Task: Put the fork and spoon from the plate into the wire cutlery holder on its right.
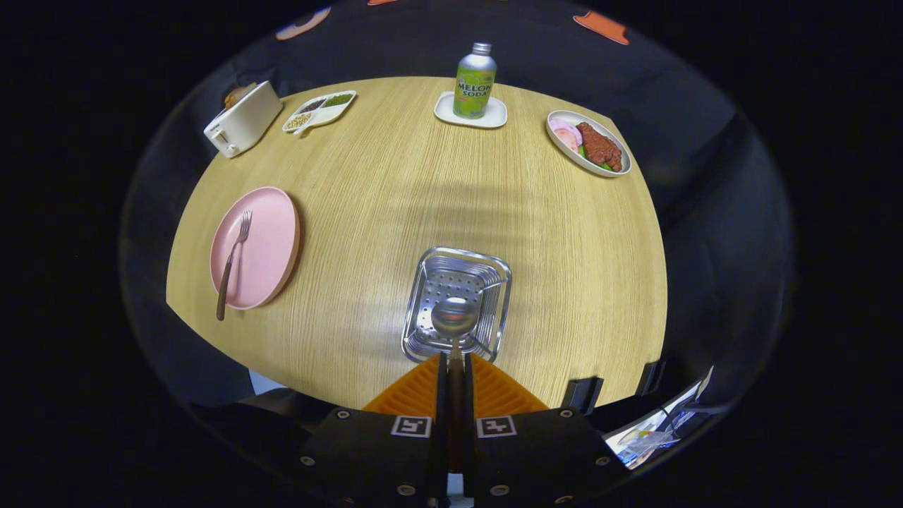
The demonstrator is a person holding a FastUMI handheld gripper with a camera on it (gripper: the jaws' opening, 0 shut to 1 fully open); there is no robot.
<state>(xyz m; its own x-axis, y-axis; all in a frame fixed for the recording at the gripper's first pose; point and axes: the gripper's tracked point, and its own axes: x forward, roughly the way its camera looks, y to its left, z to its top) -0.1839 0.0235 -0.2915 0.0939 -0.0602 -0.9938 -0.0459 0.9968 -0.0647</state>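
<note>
the claw point(455, 367) is narrowed right down on the spoon point(454, 317), both fingers pressing the dark handle between them, with the shiny bowl sticking out just ahead of the fingertips. that bowl hangs over the near part of the wire cutlery holder point(494, 282), a square shiny basket with a holed floor, standing on the desk point(423, 183) just ahead of the claw. whether the spoon is already touching the basket floor cannot be told from here.

the spoon looks stiff, light and smooth, so it should slip easily if the grip loosens; held far back on the handle, the bowl end is likely to tip downward. letting go low over the basket seems wise, since metal on metal may bounce or clatter. the holder itself looks light enough to slide if knocked on its rim.

the fork point(233, 264) lies on the pink plate point(271, 233), well apart to the left of the holder, tines away and its dark handle running out past the plate's near rim. that overhanging handle looks the best place to take it, as the raised rim guards the rest.

the desk between plate and holder is bare, giving open room to cross. the plate sits near the desk's left edge, so a shove there could carry it off. the toaster point(243, 120), snack tray point(319, 111), soda bottle point(475, 81) and food dish point(589, 144) stand far beyond, out of the way.
</note>
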